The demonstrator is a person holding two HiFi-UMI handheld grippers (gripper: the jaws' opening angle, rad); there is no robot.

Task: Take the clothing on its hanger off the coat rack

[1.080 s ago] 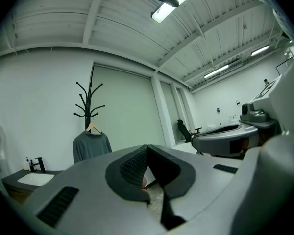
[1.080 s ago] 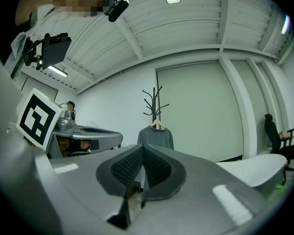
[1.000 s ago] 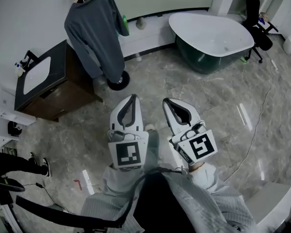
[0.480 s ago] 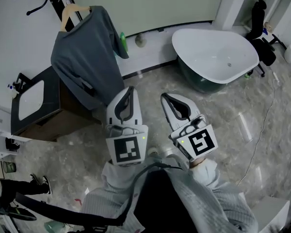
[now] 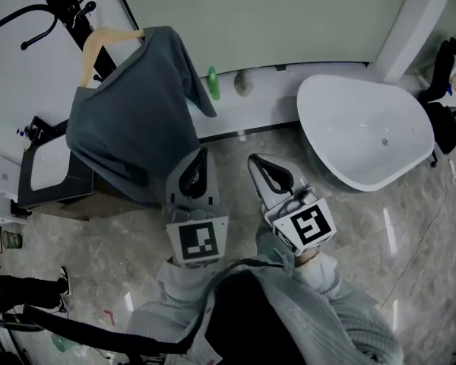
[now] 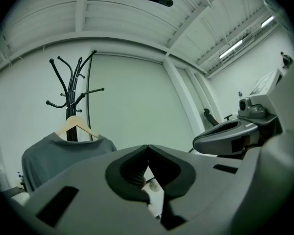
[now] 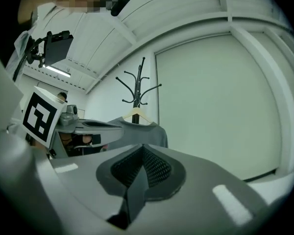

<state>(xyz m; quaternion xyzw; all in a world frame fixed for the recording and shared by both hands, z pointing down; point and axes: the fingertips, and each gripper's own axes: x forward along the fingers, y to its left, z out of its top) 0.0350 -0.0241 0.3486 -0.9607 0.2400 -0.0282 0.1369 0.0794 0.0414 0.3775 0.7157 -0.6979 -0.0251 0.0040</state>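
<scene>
Ahead and to the left, the grey shirt [image 5: 133,120] hangs upright on its wooden hanger [image 5: 99,40] from the coat rack [image 6: 73,109], nearer the left tongs [image 5: 201,155] than the right tongs [image 5: 253,160], both closed and empty.

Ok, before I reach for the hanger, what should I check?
1. Grey shirt hangs on the wooden hanger on the black coat rack: ok.
2. Left gripper empty: ok.
3. Right gripper empty: ok.
4. Jaws open for a grasp: not ok, both shut.
5. Grippers touching the hanger: not ok, both apart from it.
6. How the hanger's hook sits on the rack: cannot tell.
</scene>
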